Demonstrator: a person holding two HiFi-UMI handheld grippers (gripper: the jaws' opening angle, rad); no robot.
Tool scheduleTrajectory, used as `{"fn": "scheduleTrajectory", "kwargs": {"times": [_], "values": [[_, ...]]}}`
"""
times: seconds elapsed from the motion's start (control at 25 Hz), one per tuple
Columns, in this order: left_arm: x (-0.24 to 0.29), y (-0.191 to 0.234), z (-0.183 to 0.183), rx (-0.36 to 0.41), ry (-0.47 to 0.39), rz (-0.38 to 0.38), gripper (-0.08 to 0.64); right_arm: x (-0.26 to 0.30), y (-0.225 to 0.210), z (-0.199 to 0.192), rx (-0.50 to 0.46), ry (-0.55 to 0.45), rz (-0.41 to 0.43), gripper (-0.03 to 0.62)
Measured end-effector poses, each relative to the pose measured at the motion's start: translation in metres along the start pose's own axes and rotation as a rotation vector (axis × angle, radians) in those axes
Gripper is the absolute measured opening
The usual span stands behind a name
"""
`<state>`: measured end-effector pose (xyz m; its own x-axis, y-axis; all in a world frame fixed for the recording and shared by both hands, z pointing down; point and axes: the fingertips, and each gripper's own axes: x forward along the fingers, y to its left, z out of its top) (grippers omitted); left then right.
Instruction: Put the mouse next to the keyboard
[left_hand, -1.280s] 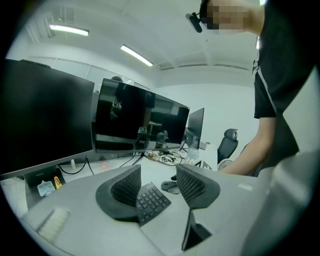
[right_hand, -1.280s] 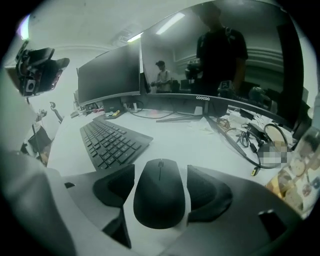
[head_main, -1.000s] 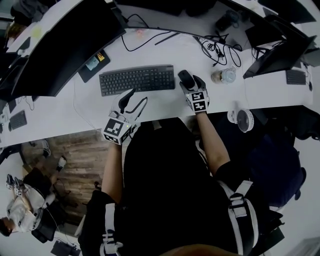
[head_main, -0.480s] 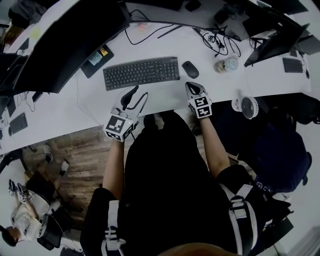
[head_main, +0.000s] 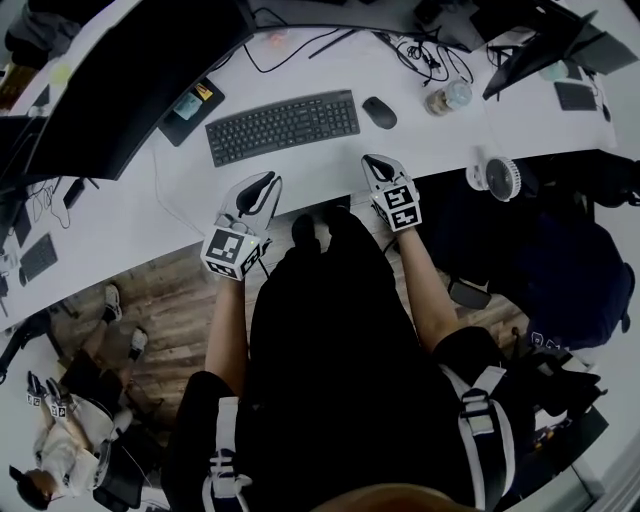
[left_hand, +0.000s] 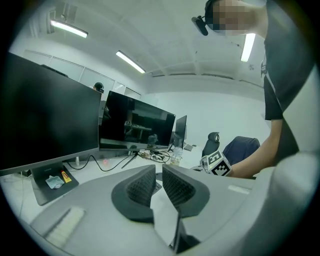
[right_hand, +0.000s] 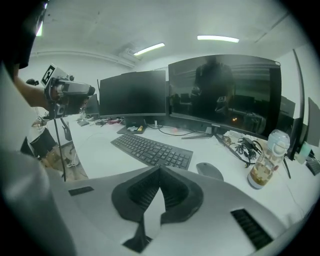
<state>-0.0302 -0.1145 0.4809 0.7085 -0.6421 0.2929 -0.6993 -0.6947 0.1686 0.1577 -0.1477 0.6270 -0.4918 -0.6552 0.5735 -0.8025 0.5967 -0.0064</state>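
White desk (head_main: 325, 172) carries a black keyboard (head_main: 283, 126), set slightly askew in the head view, its right end farther from the person than its left.

**Task item.** The dark mouse (head_main: 379, 112) lies flat on the desk just beside the keyboard's right end. A narrow strip of desk shows between the two. Neither gripper touches it.

**Right gripper** (right_hand: 160, 168). It is clenched: the two pads meet at their tips and grasp nothing. In the head view it sits near the desk's front edge, on the person's side of the mouse and apart from it. Its own view looks over the jaws to the keyboard and the mouse beyond them.

**Left gripper** (left_hand: 158, 172). Its jaws are closing. A thin gap shows between the pads, and nothing stands in that gap. In the head view it is in front of the keyboard, near the desk's front edge, with its tips pointing toward the keyboard and not touching it.

**Other items.**
- A large dark monitor (head_main: 130, 80) stands behind and to the left of the keyboard.
- A clear bottle (head_main: 447, 97) stands to the right of the mouse, apart from it.
- Black cables (head_main: 425, 58) lie behind the bottle.
- A small fan (head_main: 497, 178) sits at the desk's front edge, to the right of the right gripper.
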Motion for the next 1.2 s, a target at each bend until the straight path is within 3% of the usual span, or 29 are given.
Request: {"fn": "scheduleTrajectory", "kwargs": {"times": [0.12, 0.6, 1.2], "values": [[-0.009, -0.002, -0.003, 0.017, 0.01, 0.003, -0.003, -0.006, 0.014, -0.002, 0.004, -0.02, 0.011, 0.003], [-0.032, 0.001, -0.008, 0.038, 0.004, -0.008, -0.003, -0.021, 0.044, 0.014, -0.011, -0.085, -0.004, 0.003], [-0.056, 0.0, -0.018, 0.057, 0.007, -0.025, -0.003, -0.038, 0.069, 0.012, 0.003, -0.088, -0.037, 0.003]]}}
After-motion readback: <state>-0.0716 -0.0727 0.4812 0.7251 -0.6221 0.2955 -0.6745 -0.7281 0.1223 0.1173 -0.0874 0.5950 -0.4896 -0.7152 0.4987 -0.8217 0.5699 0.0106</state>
